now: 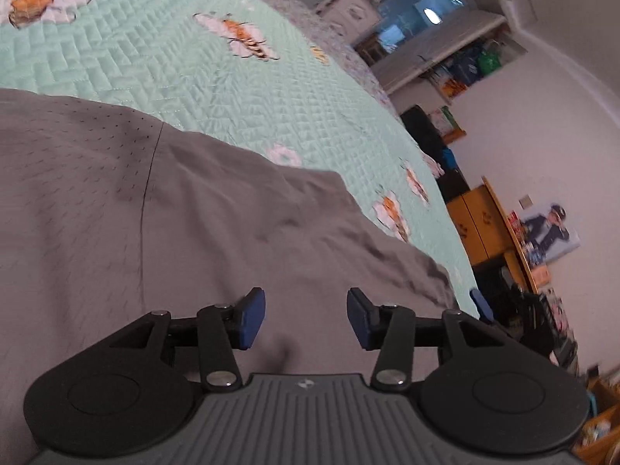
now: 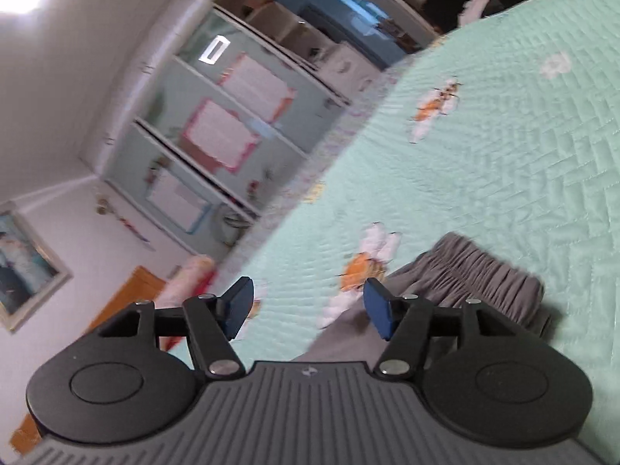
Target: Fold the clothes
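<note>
A grey perforated garment (image 1: 162, 224) lies spread on a mint-green quilted bedspread (image 1: 201, 77). My left gripper (image 1: 306, 319) is open and empty, held just above the grey fabric near its right edge. In the right wrist view the garment's gathered elastic waistband (image 2: 476, 271) lies on the bedspread (image 2: 503, 155). My right gripper (image 2: 306, 308) is open and empty, held just above the bed, with the waistband behind its right finger. A blue pad of the other gripper (image 1: 480, 304) peeks in at the garment's right edge.
The bedspread has orange-and-white embroidered bees (image 1: 248, 38). Past the bed's edge stand wooden cabinets (image 1: 480, 221), shelves with clutter (image 1: 465, 66) and a wardrobe with glass doors (image 2: 217, 131). A wooden piece of furniture (image 2: 128, 298) is beside the bed.
</note>
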Tool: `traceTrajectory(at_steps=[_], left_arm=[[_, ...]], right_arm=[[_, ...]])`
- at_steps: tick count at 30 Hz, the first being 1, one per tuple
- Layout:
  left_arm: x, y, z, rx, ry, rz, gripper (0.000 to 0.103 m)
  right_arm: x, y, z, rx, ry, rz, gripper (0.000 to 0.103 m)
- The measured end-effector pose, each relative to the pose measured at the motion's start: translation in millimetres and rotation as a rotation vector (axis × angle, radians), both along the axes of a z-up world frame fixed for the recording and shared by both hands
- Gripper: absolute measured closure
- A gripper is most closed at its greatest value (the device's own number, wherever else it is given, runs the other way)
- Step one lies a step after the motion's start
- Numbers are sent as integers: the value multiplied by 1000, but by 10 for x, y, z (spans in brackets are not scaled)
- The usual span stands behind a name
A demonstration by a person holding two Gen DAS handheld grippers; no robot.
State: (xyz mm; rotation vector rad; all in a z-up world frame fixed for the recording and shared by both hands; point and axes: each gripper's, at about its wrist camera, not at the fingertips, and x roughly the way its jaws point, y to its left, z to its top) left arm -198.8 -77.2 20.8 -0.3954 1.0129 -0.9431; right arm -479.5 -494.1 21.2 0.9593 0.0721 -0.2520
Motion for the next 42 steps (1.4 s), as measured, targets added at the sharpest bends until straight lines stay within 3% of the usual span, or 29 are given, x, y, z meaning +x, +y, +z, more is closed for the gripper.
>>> traceTrajectory(at_steps=[4, 6, 8, 10, 11, 13, 16, 18, 20, 23, 26, 30, 32, 33, 37, 42], left_arm=[[-282, 209, 20, 49, -78, -13, 47], [-314, 247, -84, 71, -70, 1, 45], [-319, 292, -186, 62, -76, 0, 45], [-318, 338, -201, 46, -63, 20, 46], [-333, 370, -164, 42, -66, 26, 45], [-368, 435, -75, 37, -77, 36, 45], [-409, 621, 16, -1, -107, 53, 42], [-393, 798, -9, -10, -94, 102, 42], [-347, 1022, -95, -14, -56, 157, 41], [-280, 1369, -204, -27, -19, 226, 42], [-248, 1742, -230, -83, 35, 285, 42], [-300, 2202, -110, -147, -2, 347, 41], [-339, 2455, -75, -180, -19, 403, 41], [-354, 2587, -68, -190, -21, 436, 41], [-367, 3032, -40, -262, -4, 524, 41], [-173, 3200, 71, -293, -11, 553, 41]], right_arm=[[-34, 271, -156, 97, -22, 76, 37], [24, 482, -244, 97, 16, 149, 37], [123, 656, -319, 57, 116, 167, 37], [222, 776, -351, -11, 239, 133, 46], [254, 835, -319, -39, 278, 122, 45], [273, 956, -152, -83, 294, 116, 44], [305, 1226, 133, -184, 246, 156, 43], [383, 1428, 258, -231, 225, 206, 43], [483, 1591, 221, -212, 231, 276, 43], [677, 1755, -25, -156, 351, 330, 43], [723, 1884, -98, -165, 447, 295, 46], [767, 2133, 187, -262, 448, 321, 46], [824, 2332, 284, -330, 438, 356, 51], [894, 2437, 331, -354, 430, 386, 58], [1153, 2844, 388, -371, 421, 510, 66], [1429, 3190, 381, -361, 463, 590, 66]])
